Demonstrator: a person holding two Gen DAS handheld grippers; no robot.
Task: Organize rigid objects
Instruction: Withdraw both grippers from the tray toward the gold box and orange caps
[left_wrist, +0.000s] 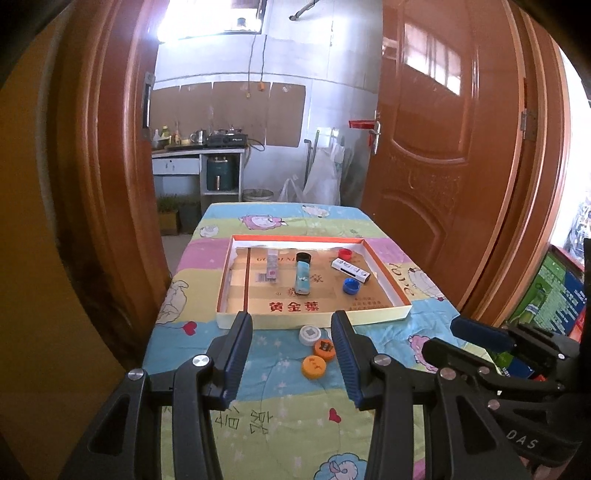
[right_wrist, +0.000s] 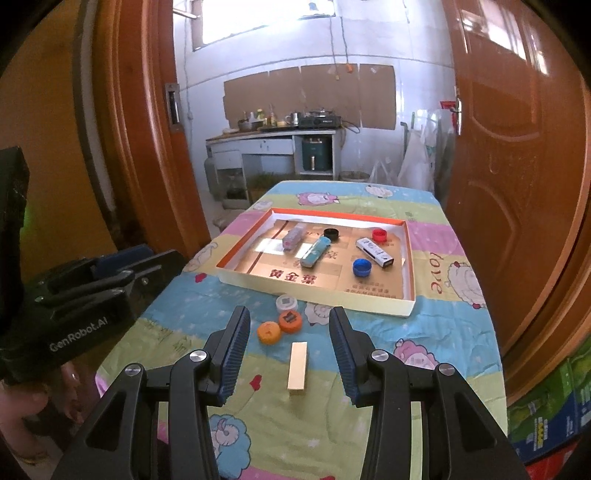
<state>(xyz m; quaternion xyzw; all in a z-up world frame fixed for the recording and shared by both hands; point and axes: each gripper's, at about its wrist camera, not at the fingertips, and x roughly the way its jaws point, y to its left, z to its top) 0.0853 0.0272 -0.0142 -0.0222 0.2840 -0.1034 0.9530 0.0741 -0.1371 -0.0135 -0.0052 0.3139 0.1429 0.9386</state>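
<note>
Three caps (right_wrist: 280, 321) lie just off the tray's (right_wrist: 406, 308) near rim, a block (right_wrist: 297, 365) at six o'clock of them on open cloth (right_wrist: 443, 332), both the left gripper (left_wrist: 291, 354) and right gripper (right_wrist: 288, 350) half open and empty above it, doors flanking the table.

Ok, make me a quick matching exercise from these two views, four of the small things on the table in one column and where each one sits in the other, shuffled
Things:
1. blue cap
2. wooden block
3. white cap
4. red cap

Places:
A. on the cloth, just outside the near wall of the tray
B. inside the tray, toward its far right corner
C. on the cloth, ahead of the right gripper, between its open fingers in that view
D. inside the tray, nearer than the white box

Pairs: 1-D, 2-C, 3-A, 4-B
</note>
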